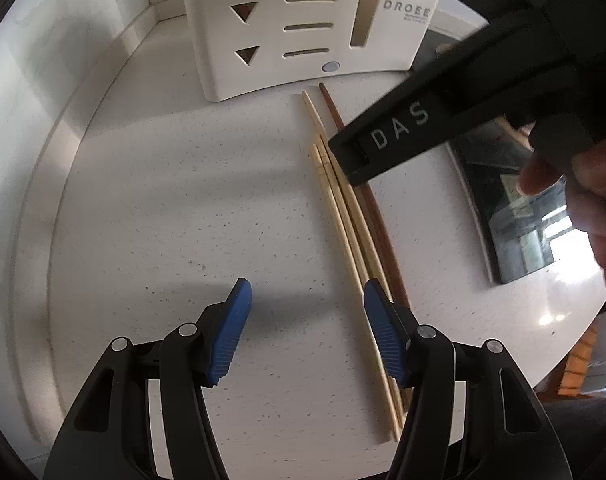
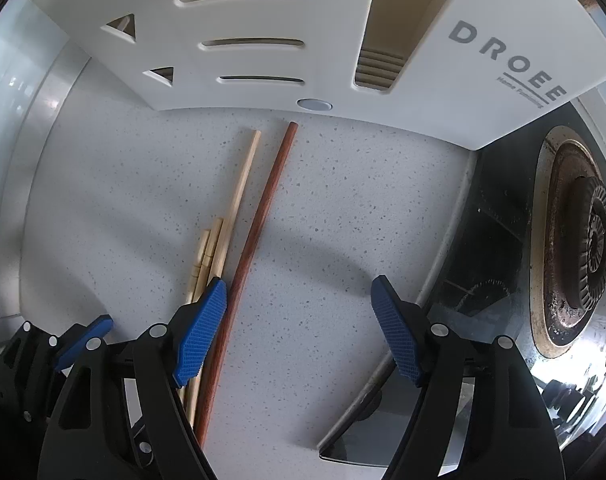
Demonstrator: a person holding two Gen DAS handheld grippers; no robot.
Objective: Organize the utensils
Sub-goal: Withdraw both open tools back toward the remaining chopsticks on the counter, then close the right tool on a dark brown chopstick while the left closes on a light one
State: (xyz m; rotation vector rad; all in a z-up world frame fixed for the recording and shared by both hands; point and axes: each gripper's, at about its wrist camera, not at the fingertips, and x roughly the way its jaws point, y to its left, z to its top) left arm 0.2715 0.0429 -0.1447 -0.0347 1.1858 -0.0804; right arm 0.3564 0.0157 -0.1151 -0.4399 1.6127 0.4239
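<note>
Several pale bamboo chopsticks [image 1: 343, 208] and one dark red-brown chopstick [image 1: 377, 216] lie side by side on the speckled white counter. They point toward a white slotted utensil holder [image 1: 271, 28] marked DROEE. My left gripper [image 1: 309, 320] hovers over their near ends, open, and its right finger covers the bamboo ones. My right gripper [image 2: 299, 320] points straight down, open wide. The dark chopstick [image 2: 263, 216] runs between its fingers beside the left pad, untouched. The bamboo chopsticks [image 2: 239, 192] pass under that left finger. The holder [image 2: 263, 20] stands just beyond.
A black glass hob [image 1: 515, 208] with a gas burner [image 2: 583, 248] borders the counter on the right. A person's hand [image 1: 583, 176] holds the right gripper, whose black finger [image 1: 399, 128] crosses above the chopsticks. A white wall corner closes the left and back.
</note>
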